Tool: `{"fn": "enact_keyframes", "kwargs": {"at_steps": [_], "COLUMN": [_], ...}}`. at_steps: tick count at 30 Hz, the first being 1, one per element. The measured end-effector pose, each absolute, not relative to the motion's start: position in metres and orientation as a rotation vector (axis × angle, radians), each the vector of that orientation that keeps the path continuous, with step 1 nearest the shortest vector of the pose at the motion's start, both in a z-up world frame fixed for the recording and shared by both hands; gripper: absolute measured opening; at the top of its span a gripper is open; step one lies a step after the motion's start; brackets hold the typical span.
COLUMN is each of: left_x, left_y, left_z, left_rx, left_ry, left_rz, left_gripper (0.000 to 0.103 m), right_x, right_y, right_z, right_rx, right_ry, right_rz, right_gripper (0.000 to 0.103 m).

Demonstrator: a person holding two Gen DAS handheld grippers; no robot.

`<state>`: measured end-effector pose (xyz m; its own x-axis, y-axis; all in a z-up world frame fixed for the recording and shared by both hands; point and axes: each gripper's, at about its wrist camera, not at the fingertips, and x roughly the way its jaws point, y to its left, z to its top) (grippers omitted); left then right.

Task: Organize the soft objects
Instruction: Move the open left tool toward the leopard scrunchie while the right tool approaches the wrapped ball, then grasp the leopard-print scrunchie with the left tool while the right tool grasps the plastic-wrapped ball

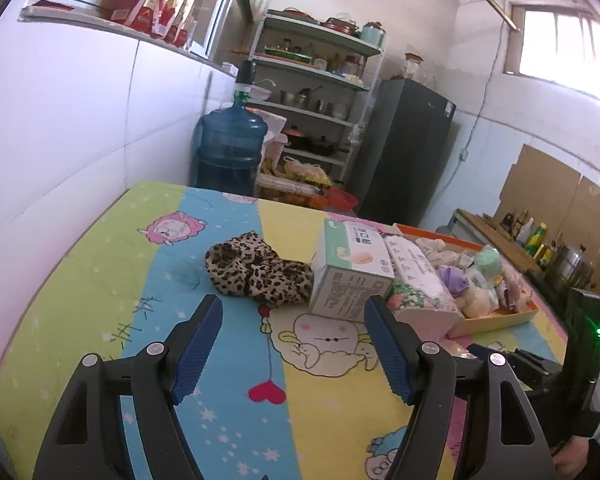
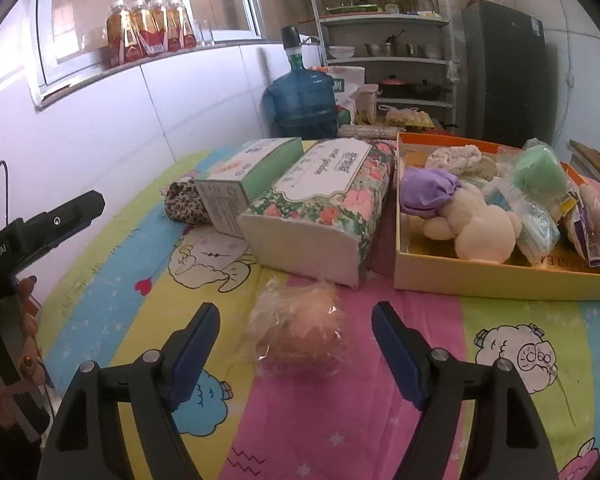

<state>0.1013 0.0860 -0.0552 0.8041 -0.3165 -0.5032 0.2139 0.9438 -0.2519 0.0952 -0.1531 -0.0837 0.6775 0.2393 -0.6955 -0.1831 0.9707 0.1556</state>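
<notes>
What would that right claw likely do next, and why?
Probably ease forward and close on the plastic-wrapped soft bundle. The right gripper stands open, pads not touching it, and the orange box of soft things sits just beyond.

- My left gripper has two black, ribbed plastic arms, each with triangular cut-outs near its base.
- Its fingers carry dark blue pads with a fine ridged texture.
- Two round silver screw heads sit on each arm's linkage.
- My right gripper is built the same: black arms, blue ridged pads, silver screws.
- In the right wrist view, the left unit's black housing shows a small round bolt and white lettering, partly cut off.
- A thin black cable loops up behind that housing.
- In the left wrist view, the right unit's black body carries a lit green light.
- The person's hand on the left handle wears dark reddish nail polish.
</notes>
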Motion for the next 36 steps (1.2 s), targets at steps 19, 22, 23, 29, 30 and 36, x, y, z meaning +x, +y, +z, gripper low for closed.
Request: {"fn": "enact_keyframes", "kwargs": {"at_steps": [19, 22, 23, 29, 30, 36], "left_x": [0.223, 0.245, 0.252, 0.264, 0.263, 0.257], "left_y": [0.100, 0.104, 0.103, 0.095, 0.095, 0.091], "left_z": [-0.084, -0.094, -0.099, -0.115, -0.114, -0.111], "left_rx": [-0.142, -0.157, -0.158, -0.142, -0.141, -0.125], "left_ry": [0.759, 0.801, 0.824, 0.877, 0.872, 0.841], "left_rz": [-0.220, -0.226, -0.235, -0.250, -0.253, -0.261], "left_gripper": [0.075, 0.075, 0.075, 0.075, 0.070, 0.012], "right_x": [0.109, 0.109, 0.109, 0.109, 0.109, 0.109], "right_y": [-0.147, -0.145, -0.145, -0.147, -0.148, -0.151], "right_z": [-0.097, -0.098, -0.098, -0.100, -0.100, -0.101], "right_rx": [0.082, 0.063, 0.062, 0.085, 0.088, 0.113], "right_ry": [0.841, 0.837, 0.836, 0.837, 0.836, 0.834], "right_rz": [0.288, 0.290, 0.291, 0.303, 0.305, 0.311], "right_gripper": [0.055, 0.055, 0.055, 0.054, 0.054, 0.054]}}
